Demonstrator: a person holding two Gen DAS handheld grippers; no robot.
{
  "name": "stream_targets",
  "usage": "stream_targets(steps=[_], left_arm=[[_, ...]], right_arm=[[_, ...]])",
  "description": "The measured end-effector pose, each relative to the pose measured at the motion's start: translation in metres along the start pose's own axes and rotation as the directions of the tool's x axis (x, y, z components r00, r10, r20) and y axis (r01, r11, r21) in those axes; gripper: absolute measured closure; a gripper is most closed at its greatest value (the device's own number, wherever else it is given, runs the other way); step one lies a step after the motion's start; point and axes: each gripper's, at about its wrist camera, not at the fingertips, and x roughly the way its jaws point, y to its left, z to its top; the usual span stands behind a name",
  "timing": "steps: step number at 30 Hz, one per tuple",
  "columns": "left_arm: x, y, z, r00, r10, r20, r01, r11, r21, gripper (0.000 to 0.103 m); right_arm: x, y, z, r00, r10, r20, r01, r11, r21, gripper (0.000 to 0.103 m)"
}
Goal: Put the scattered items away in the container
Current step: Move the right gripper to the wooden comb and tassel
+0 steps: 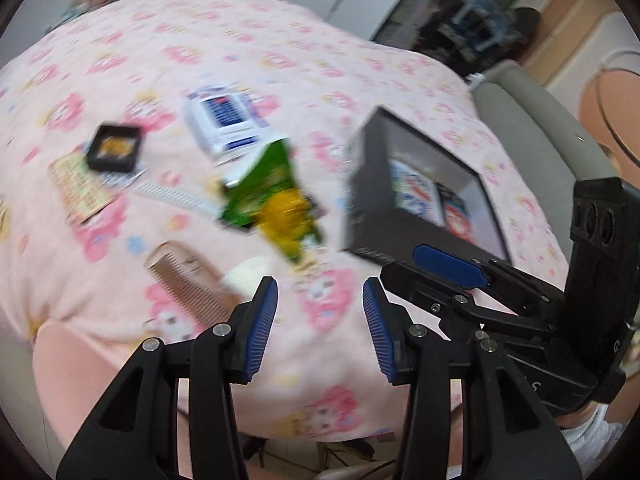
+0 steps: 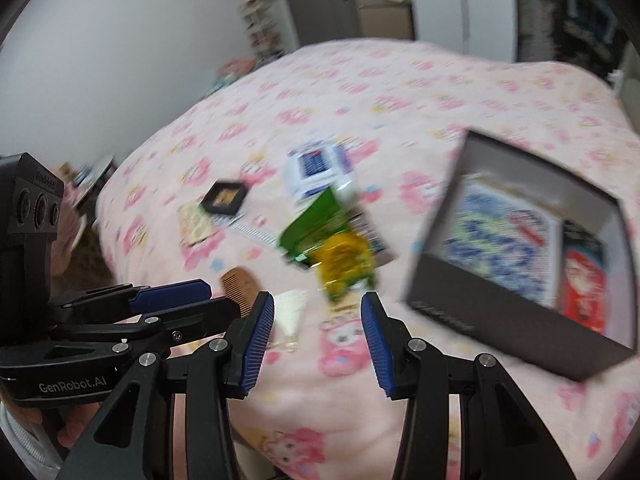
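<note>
A dark open box [image 1: 368,200] [image 2: 500,320] lies on a pink patterned bed, with a blue-and-white pack and a red pack inside. Left of it lie a green and yellow snack bag [image 1: 272,200] [image 2: 328,240], a white and blue pack [image 1: 226,122] [image 2: 320,172], a small black square case [image 1: 114,148] [image 2: 224,198], a brown comb [image 1: 192,288] [image 2: 240,284] and a white pouch [image 1: 248,274] [image 2: 290,308]. My left gripper [image 1: 320,292] [image 2: 200,300] hovers open near the bed's front edge. My right gripper [image 2: 318,300] [image 1: 432,272] is beside it, open too. Neither holds anything.
A yellowish card [image 1: 80,190] and a white toothed strip [image 1: 176,196] lie near the black case. A grey padded bed end [image 1: 532,128] runs behind the box. Shelves and a door stand at the back. Both views are blurred by motion.
</note>
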Motion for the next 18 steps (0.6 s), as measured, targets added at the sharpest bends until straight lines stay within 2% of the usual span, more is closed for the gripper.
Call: stream_targets(steps=[2, 4, 8, 12, 18], left_arm=[[0.002, 0.022, -0.003, 1.0, 0.03, -0.006, -0.03, 0.999, -0.044, 0.059], [0.004, 0.041, -0.006, 0.999, 0.042, -0.013, -0.043, 0.995, -0.085, 0.059], [0.014, 0.074, -0.01, 0.997, 0.063, -0.034, -0.068, 0.987, -0.147, 0.059], [0.034, 0.098, -0.015, 0.996, 0.049, -0.071, -0.062, 0.979, -0.195, 0.059], [0.068, 0.115, -0.023, 0.99, 0.014, -0.138, -0.048, 0.968, -0.245, 0.059]], right_arm=[[0.022, 0.005, 0.002, 0.998, 0.028, -0.048, -0.029, 1.0, -0.012, 0.062], [0.042, 0.006, 0.006, 0.996, 0.0, -0.091, -0.001, 1.0, -0.016, 0.062], [0.063, 0.008, 0.006, 0.992, 0.007, -0.128, -0.009, 1.0, -0.009, 0.062], [0.086, 0.015, -0.002, 0.98, 0.015, -0.198, -0.02, 1.0, -0.023, 0.062], [0.121, 0.019, -0.019, 0.956, 0.011, -0.294, -0.013, 1.0, -0.004, 0.062]])
